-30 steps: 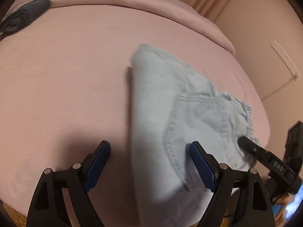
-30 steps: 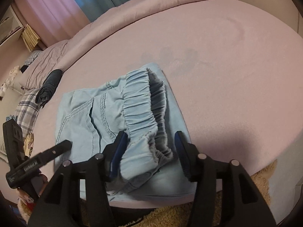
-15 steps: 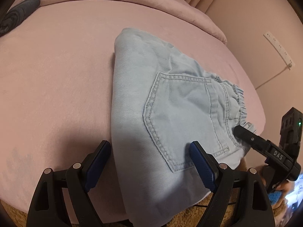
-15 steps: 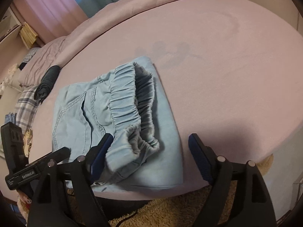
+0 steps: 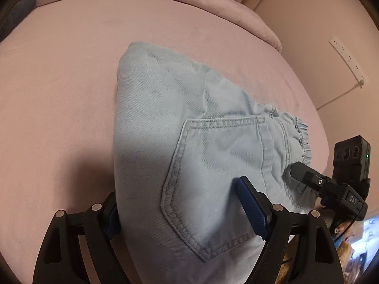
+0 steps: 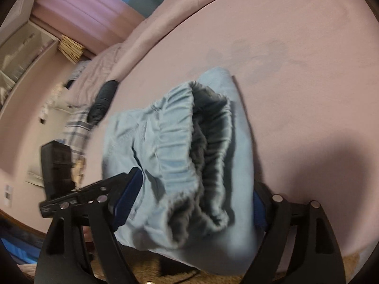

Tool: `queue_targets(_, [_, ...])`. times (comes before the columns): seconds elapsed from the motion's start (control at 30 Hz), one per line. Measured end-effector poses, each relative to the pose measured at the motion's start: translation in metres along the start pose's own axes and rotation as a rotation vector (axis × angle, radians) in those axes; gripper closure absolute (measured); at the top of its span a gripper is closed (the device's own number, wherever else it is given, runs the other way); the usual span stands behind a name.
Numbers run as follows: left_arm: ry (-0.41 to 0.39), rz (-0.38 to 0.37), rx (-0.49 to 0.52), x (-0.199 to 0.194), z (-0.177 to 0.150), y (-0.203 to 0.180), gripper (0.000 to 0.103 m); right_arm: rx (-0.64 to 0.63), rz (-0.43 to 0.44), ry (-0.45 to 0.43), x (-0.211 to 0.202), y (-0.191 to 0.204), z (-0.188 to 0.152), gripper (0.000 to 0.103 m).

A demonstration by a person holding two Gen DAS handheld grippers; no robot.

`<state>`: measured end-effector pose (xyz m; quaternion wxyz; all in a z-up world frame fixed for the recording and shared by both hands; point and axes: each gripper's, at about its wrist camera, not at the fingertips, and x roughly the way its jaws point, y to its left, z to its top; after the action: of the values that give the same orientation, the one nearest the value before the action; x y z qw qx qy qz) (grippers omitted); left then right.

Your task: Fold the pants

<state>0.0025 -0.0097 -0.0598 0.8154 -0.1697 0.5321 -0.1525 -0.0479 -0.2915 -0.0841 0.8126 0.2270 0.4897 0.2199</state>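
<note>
The folded pants (image 5: 189, 142) lie on the pink bed (image 5: 59, 82) at its near edge, a compact light-blue denim bundle that runs from the fingers toward twelve o'clock in both wrist views, with the long axis pointing away from the person. The left gripper (image 5: 184, 208) straddles the near end of the bundle: one blue pad sits at the fold edge at about eight o'clock, the other rests over the back pocket (image 5: 213, 177) at about four o'clock, and the fingers are closing around the cloth without yet pinching it. The right gripper (image 6: 191, 203) likewise brackets the near end on the waistband side, with its fingers closing, cloth between them, and no firm squeeze to be seen. Seen from the left wrist, the right gripper's tip lies at three o'clock beside the elastic waistband (image 6: 180, 142). Both hands seem equally near, each at its own corner of the near edge. The denim looks soft and thick, stacked in several layers, the gathered waistband gaping open and ruffled on top, the pocket stitching flat. The right wrist view is blurred.
</note>
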Motion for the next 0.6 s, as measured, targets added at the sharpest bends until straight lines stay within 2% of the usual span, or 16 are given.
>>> queue_targets(0.03, [-0.013,0.006,0.009,-0.003,-0.005,-0.002,0.028,0.001,0.004,-0.004,-0.001,0.001,-0.004,0.037])
queue_targets(0.1, [-0.029,0.008,0.017,-0.007,-0.015,-0.005,0.040,0.001,0.018,-0.020,-0.006,-0.001,-0.016,0.045])
queue_targets(0.2, [-0.050,0.001,0.013,-0.016,-0.026,-0.006,0.057,-0.002,0.013,-0.039,-0.008,0.000,-0.024,0.050])
queue_targets(0.27, [-0.064,0.021,0.003,-0.023,-0.025,-0.008,0.075,0.004,-0.005,-0.036,-0.008,0.007,-0.023,0.056])
queue_targets(0.3, [-0.070,0.026,0.002,-0.026,-0.023,-0.009,0.080,-0.008,-0.020,-0.046,-0.010,0.013,-0.021,0.058])
queue_targets(0.37, [-0.098,0.034,0.020,-0.035,-0.017,-0.014,0.085,-0.046,-0.037,-0.064,-0.016,0.029,-0.015,0.061])
queue_targets(0.6, [-0.254,0.064,0.055,-0.079,0.027,-0.014,0.085,-0.187,-0.020,-0.142,-0.015,0.090,0.044,0.064])
